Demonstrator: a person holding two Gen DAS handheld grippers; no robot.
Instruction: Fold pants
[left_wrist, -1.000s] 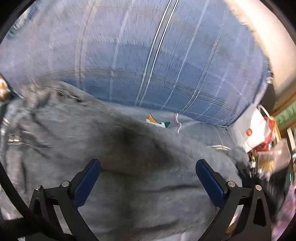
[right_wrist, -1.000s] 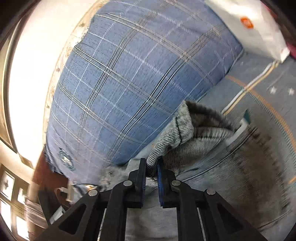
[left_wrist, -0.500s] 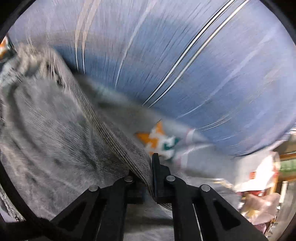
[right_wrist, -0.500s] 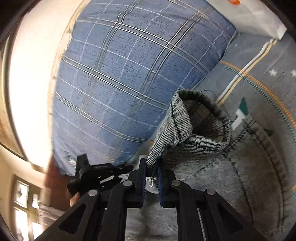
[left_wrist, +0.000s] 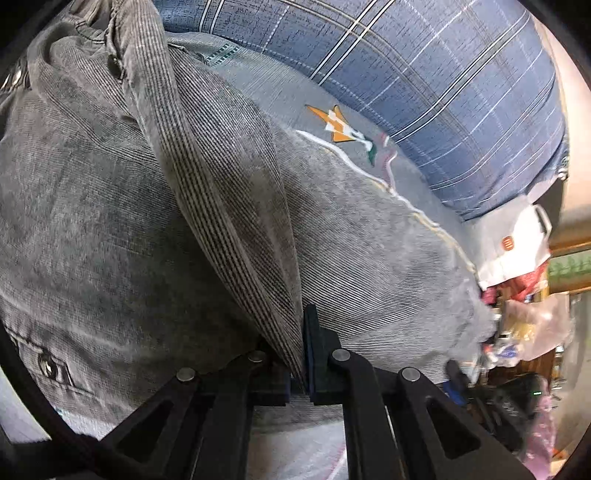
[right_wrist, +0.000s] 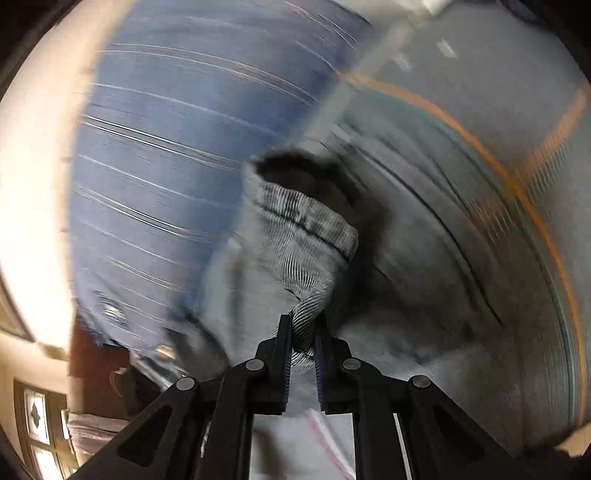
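Observation:
The grey denim pants (left_wrist: 110, 221) hang and drape across most of the left wrist view, with a thick seam fold running down to my left gripper (left_wrist: 301, 354), which is shut on that fold. In the right wrist view my right gripper (right_wrist: 303, 343) is shut on a bunched grey edge of the pants (right_wrist: 306, 236), an open hem or leg end curling above it. The right wrist view is motion-blurred. Both hold the fabric lifted off the grey bedspread (left_wrist: 295, 92).
A large blue plaid pillow (left_wrist: 443, 74) lies behind the pants, also in the right wrist view (right_wrist: 166, 166). A white bag (left_wrist: 517, 251) and cluttered items (left_wrist: 524, 332) sit at the right. The bedspread has orange stripes (right_wrist: 480, 147). A window (right_wrist: 37, 424) shows lower left.
My left gripper went from open above the pants to shut on a seam fold and lifted it. My right gripper kept its grip and is moving fast, blurring the view.

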